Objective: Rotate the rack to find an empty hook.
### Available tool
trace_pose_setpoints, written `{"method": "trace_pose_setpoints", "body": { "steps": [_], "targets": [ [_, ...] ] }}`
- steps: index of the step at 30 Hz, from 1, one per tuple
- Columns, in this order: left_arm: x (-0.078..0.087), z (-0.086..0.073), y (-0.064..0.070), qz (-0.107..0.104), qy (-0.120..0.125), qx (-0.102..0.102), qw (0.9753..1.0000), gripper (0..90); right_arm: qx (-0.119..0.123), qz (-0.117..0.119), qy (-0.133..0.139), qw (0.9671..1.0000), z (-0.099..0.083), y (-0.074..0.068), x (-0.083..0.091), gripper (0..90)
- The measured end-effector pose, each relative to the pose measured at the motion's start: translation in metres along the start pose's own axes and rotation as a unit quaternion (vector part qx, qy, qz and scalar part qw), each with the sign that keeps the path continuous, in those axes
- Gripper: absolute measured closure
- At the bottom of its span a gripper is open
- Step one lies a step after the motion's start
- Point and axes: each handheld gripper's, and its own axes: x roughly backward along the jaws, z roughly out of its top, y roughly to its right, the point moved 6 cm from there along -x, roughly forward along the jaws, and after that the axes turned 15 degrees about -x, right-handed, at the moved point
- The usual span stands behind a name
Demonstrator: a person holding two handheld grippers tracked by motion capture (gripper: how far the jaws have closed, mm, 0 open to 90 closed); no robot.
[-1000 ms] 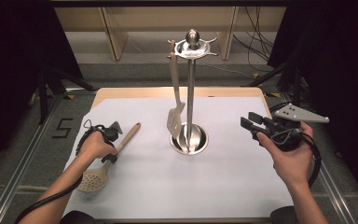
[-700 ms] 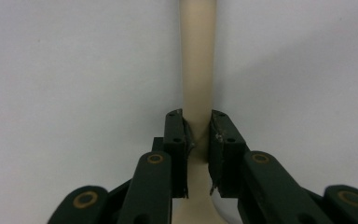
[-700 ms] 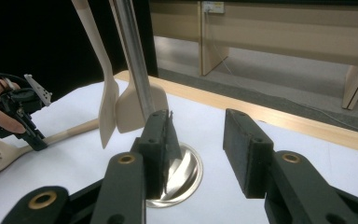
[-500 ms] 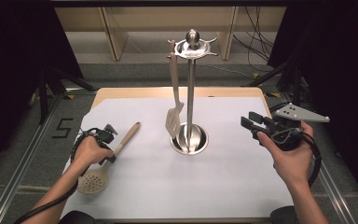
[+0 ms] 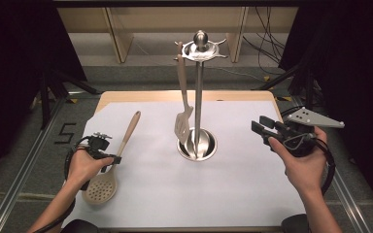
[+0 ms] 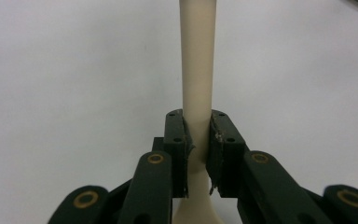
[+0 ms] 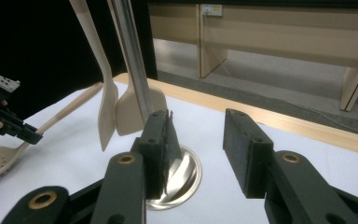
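A cream slotted skimmer (image 5: 100, 187) lies on the white sheet at the left, its handle (image 5: 130, 130) pointing away from me. My left gripper (image 5: 108, 156) is shut on that handle just above the head. In the left gripper view the pads (image 6: 182, 140) pinch the cream handle (image 6: 196, 70). A steel utensil stand (image 5: 198, 97) rises at the centre with a cream slotted spatula (image 5: 182, 121) hanging from it. My right gripper (image 5: 262, 128) is held open to the right of the stand, with nothing between its jaws. In the right gripper view the right gripper (image 7: 198, 135) faces the stand's pole (image 7: 129, 56).
The stand's round steel base (image 5: 197, 146) sits mid-table on the white sheet (image 5: 233, 194). Two cream blades (image 7: 106, 112) hang beside the pole in the right gripper view. The wooden table edge (image 5: 233, 96) runs along the back, with furniture legs and cables beyond.
My left hand and gripper have shifted slightly down the skimmer's handle toward its head. The skimmer, the stand and the right gripper stay where they were.
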Motion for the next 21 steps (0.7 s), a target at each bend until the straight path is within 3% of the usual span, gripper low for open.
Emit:
{"method": "trace_pose_setpoints", "body": {
  "steps": [2,3,6,7,11,14,16,18,21],
  "targets": [
    [0.005,0.004,0.003,0.007,0.033,0.007,0.9994,78.2,0.013,-0.003,0.004,0.9999,0.001,0.001,0.001,61.7],
    [0.005,0.007,0.004,0.015,0.061,0.014,0.9979,78.2,0.008,-0.003,0.004,1.0000,0.001,0.000,0.001,61.7],
    [0.014,0.009,0.006,0.011,0.075,-0.008,0.9971,78.2,0.006,-0.003,0.004,1.0000,0.001,0.000,0.002,61.7],
    [0.016,0.009,0.007,0.010,0.085,-0.009,0.9963,78.1,-0.003,-0.003,0.002,1.0000,0.001,-0.001,0.003,61.7],
    [0.021,0.015,0.013,0.015,0.125,-0.011,0.9920,78.2,-0.003,-0.003,0.002,1.0000,0.001,-0.001,0.003,61.7],
    [0.026,0.022,0.017,0.028,0.162,-0.005,0.9864,78.2,0.000,-0.003,0.002,1.0000,0.001,-0.001,0.002,61.7],
    [0.031,0.028,0.021,0.033,0.198,0.012,0.9797,78.2,0.010,-0.002,0.005,0.9999,0.001,0.001,0.001,61.7],
    [0.038,0.033,0.025,0.036,0.219,0.014,0.9749,78.2,0.006,-0.001,0.003,1.0000,0.001,0.000,0.001,61.7],
    [0.048,0.041,0.031,0.042,0.246,0.000,0.9684,78.2,0.009,-0.001,0.004,1.0000,0.001,0.000,0.002,61.7]
  ]
}}
